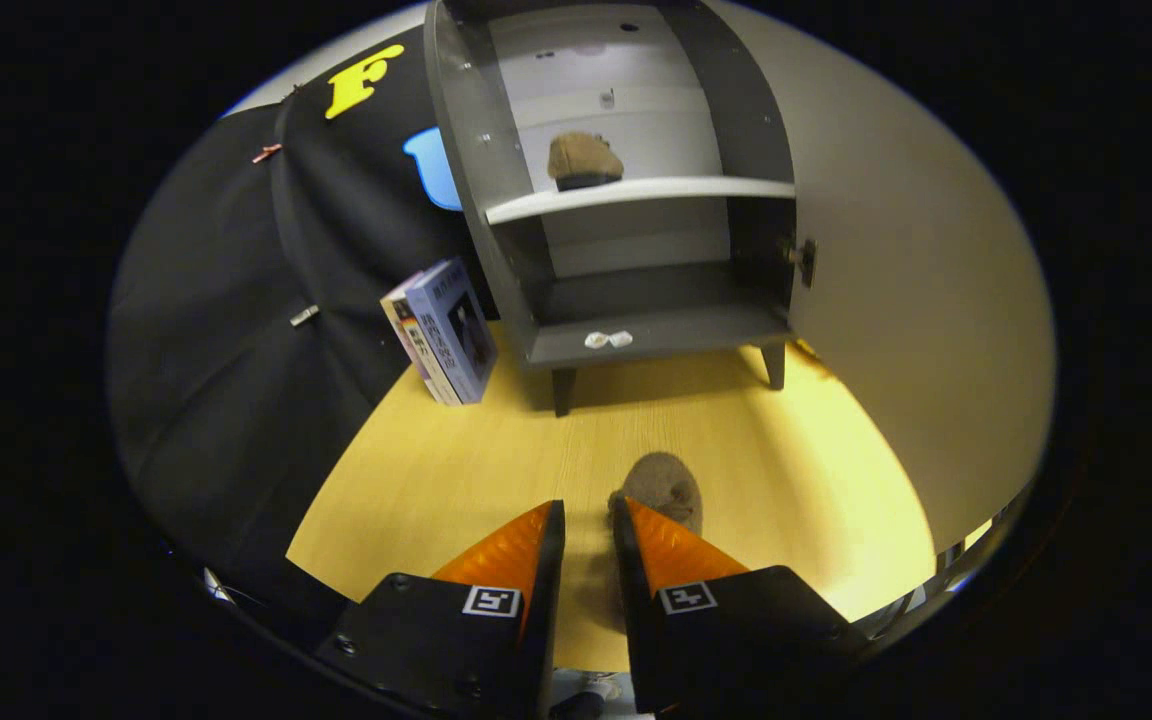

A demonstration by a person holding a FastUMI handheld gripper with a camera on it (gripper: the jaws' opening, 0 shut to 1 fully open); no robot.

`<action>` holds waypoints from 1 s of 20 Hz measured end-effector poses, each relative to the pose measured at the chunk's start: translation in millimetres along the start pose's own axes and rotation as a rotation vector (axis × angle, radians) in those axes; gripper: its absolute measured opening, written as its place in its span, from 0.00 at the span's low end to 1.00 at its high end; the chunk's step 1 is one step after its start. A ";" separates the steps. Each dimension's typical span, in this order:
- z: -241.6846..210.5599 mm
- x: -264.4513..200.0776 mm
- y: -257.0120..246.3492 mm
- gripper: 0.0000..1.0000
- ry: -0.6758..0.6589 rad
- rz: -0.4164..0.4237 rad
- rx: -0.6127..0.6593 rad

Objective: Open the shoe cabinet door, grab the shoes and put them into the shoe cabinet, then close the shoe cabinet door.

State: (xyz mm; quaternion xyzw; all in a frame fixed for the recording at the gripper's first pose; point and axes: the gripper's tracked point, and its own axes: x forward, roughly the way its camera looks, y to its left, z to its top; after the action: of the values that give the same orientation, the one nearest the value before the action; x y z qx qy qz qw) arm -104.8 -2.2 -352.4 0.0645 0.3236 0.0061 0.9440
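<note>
The grey shoe cabinet stands ahead on short legs with its door swung wide open to the right. One brown shoe rests on the white upper shelf. A second brown shoe lies on the wooden floor just ahead of my right fingertip, its near part hidden behind that finger. My gripper hovers over the floor, open by a narrow gap. Bare floor shows between the orange fingers, and nothing is held.
Two books lean upright on the floor left of the cabinet, against the black cloth wall. A small white item lies on the cabinet's bottom board. Wooden floor stretches between my fingers and the cabinet legs.
</note>
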 end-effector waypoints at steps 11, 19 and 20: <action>-86.8 83.8 -31.0 0.36 0.169 -0.116 0.039; -83.6 132.1 -42.3 0.36 0.191 -0.108 0.024; -80.7 135.3 -44.6 0.36 0.186 -0.112 0.020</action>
State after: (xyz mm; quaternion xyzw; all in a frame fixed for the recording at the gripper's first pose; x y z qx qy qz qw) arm -48.6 -29.7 -503.7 0.0548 0.4129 -0.0439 0.9081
